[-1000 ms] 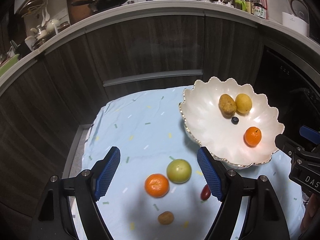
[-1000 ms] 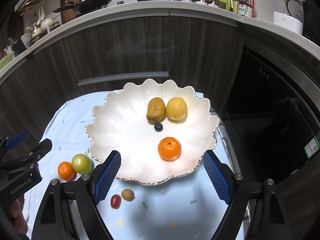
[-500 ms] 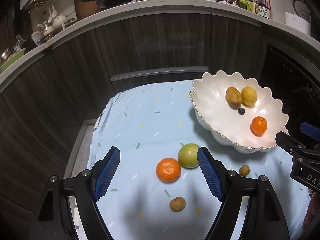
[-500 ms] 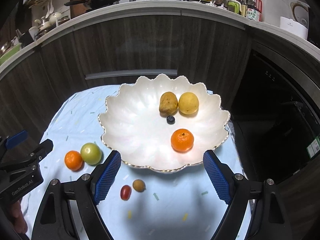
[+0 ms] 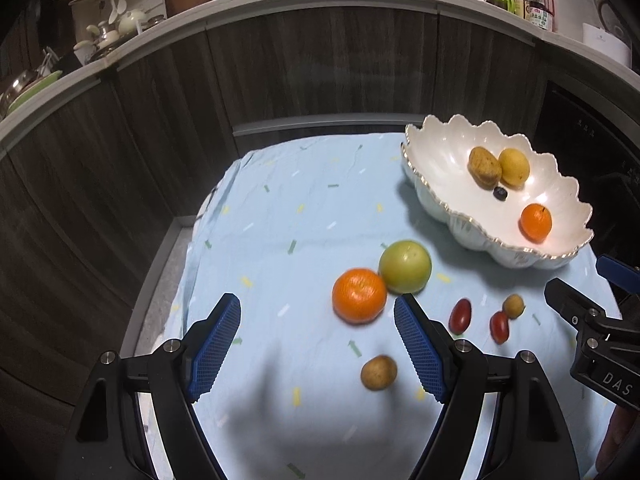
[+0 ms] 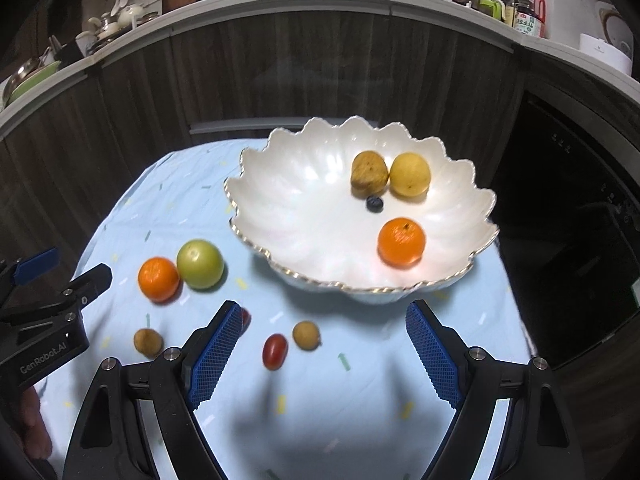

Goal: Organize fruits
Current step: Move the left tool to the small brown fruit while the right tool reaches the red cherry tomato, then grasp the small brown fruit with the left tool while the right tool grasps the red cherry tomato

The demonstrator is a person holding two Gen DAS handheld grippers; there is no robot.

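A white scalloped bowl (image 6: 304, 208) (image 5: 440, 168) on a pale blue cloth holds an orange (image 6: 401, 241), a brown fruit (image 6: 369, 173), a yellow fruit (image 6: 410, 173) and a blueberry (image 6: 375, 203). Loose on the cloth lie an orange (image 5: 359, 295) touching a green fruit (image 5: 405, 266), two cherry tomatoes (image 5: 460, 315) (image 5: 499, 326) and two small brown fruits (image 5: 378, 372) (image 5: 513, 306). My left gripper (image 5: 318, 312) hangs open above the cloth, with the loose orange just ahead of its right finger. My right gripper (image 6: 323, 316) is open in front of the bowl, over one tomato (image 6: 275, 351).
The cloth (image 5: 280, 208) covers a small table whose left edge drops to the floor. Dark wooden cabinet fronts (image 5: 320, 64) rise right behind it, under a counter crowded with pans and bottles. A dark appliance (image 6: 580, 216) stands at the right.
Both grippers have sunk toward the cloth and drawn back from the cabinets. The bowl sits higher in both views and the small fruits have come into sight. Jaws are unchanged.
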